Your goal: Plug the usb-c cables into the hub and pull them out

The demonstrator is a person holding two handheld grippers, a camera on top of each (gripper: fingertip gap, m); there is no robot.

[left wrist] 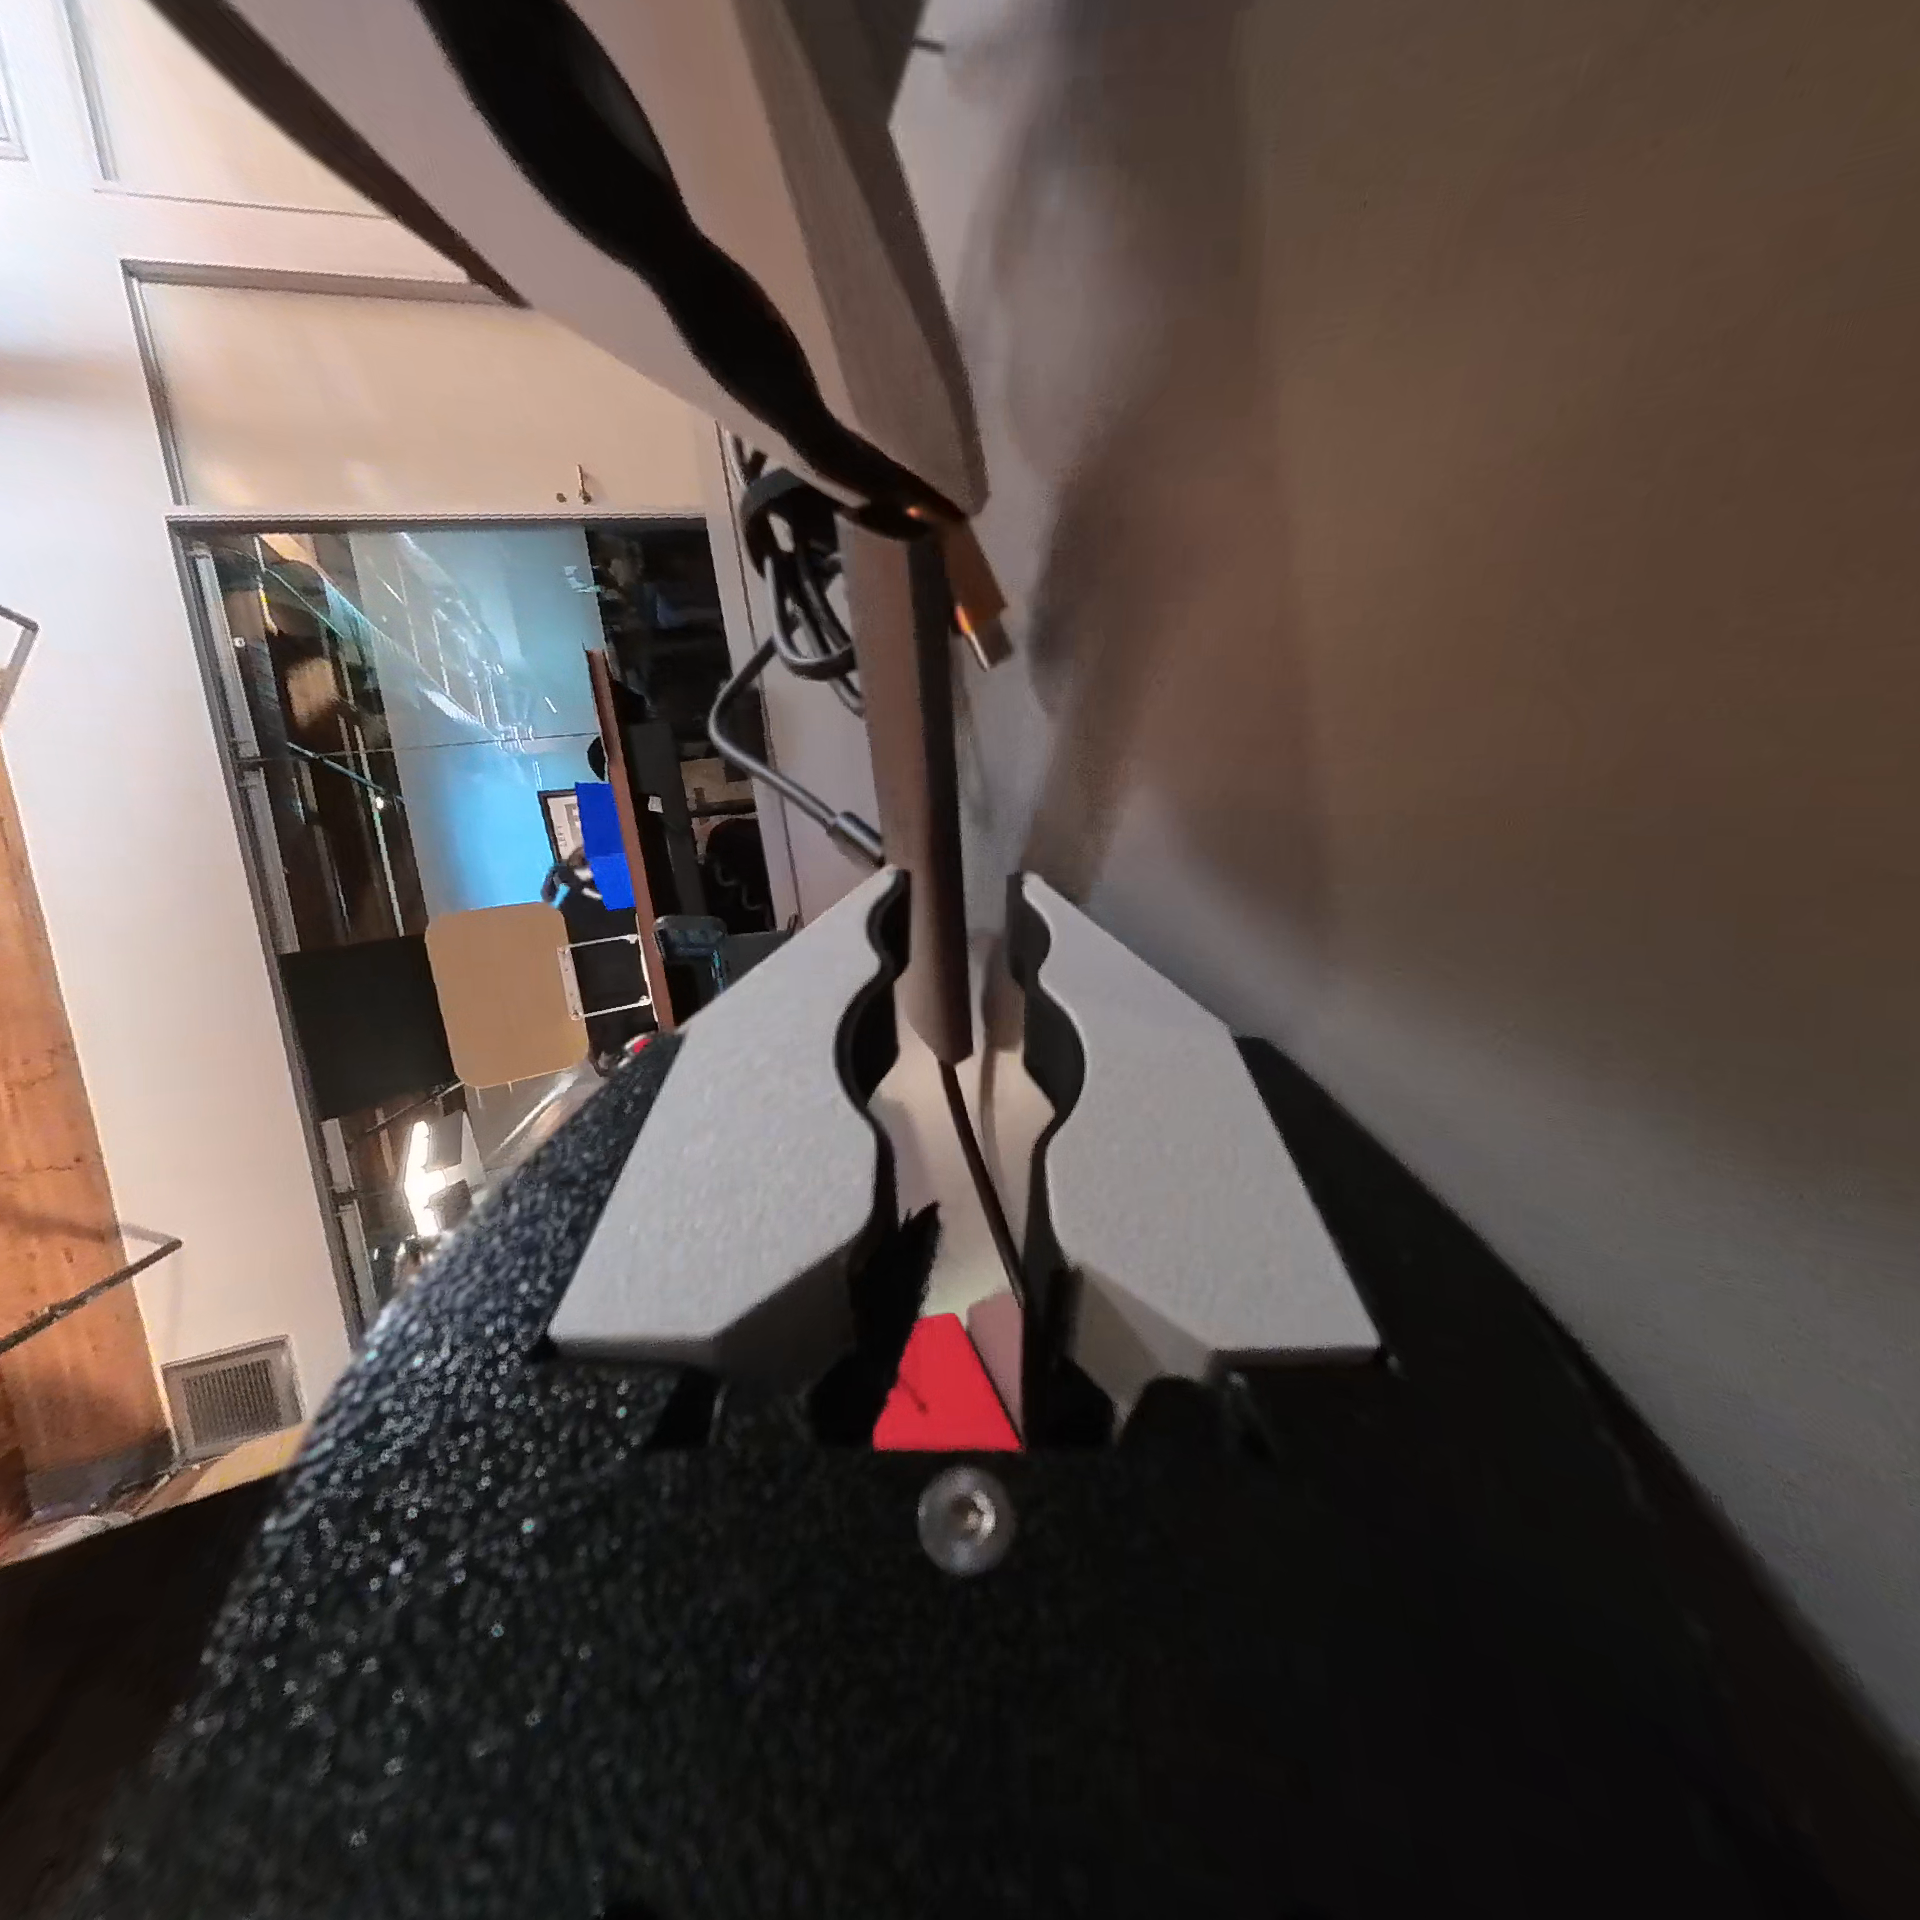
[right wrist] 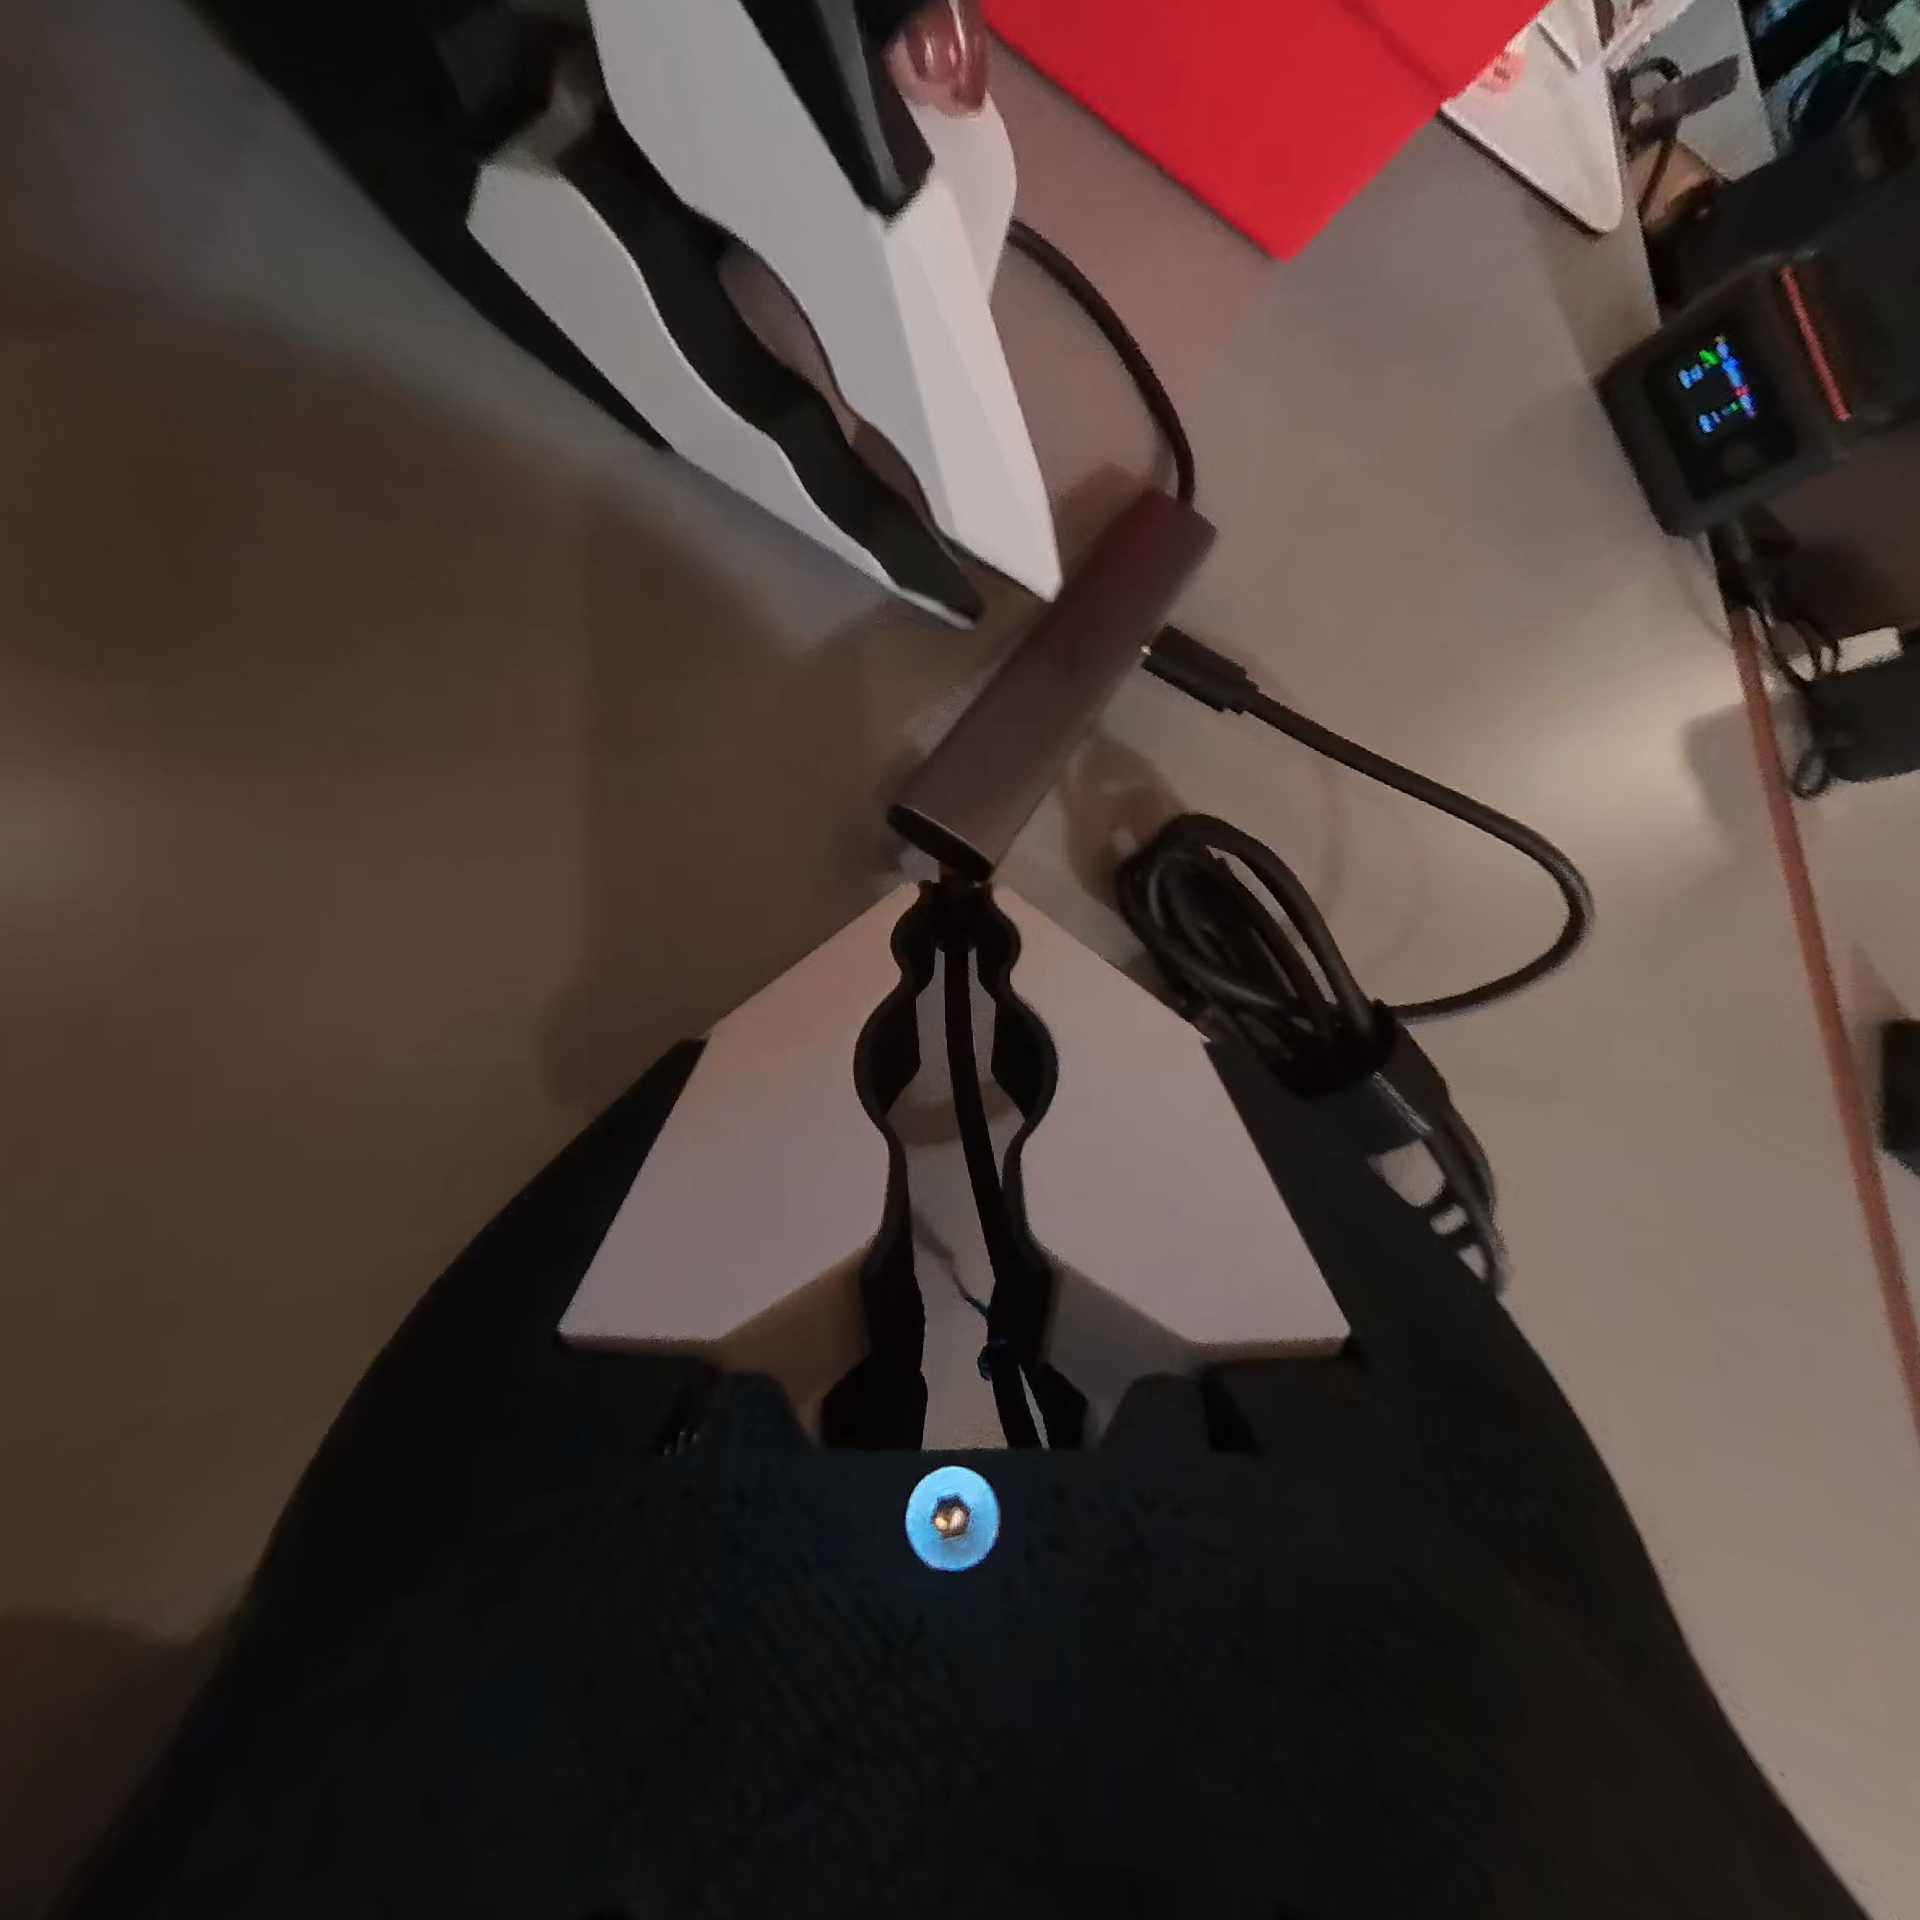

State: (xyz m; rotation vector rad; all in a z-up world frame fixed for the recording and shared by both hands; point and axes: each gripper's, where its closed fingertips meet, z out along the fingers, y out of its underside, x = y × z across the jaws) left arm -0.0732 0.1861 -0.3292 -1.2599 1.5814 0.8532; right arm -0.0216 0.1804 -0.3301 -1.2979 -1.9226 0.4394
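Observation:
A slim grey-brown hub (left wrist: 920, 790) lies on the pale table, its own black lead (left wrist: 977, 1153) running back between my left fingers. My left gripper (left wrist: 958, 899) is closed around the hub's lead end. From the right wrist view, the hub (right wrist: 1039, 675) points toward my right gripper (right wrist: 951, 899), which is shut on a black USB-C cable (right wrist: 971, 1091) just behind its plug. The plug (left wrist: 982, 613) sits at the hub's free end with its metal tip bare. A second black cable's plug (right wrist: 1195, 665) is in the hub's side.
The second cable ends in a tied black bundle (right wrist: 1247, 956) on the table (right wrist: 1403, 468). A red box (right wrist: 1247, 104) lies beyond the hub. A black device with a lit screen (right wrist: 1714, 405) and a thin orange cord (right wrist: 1808, 935) are at the right edge. My hands' fingertips stand some 6 cm from each other.

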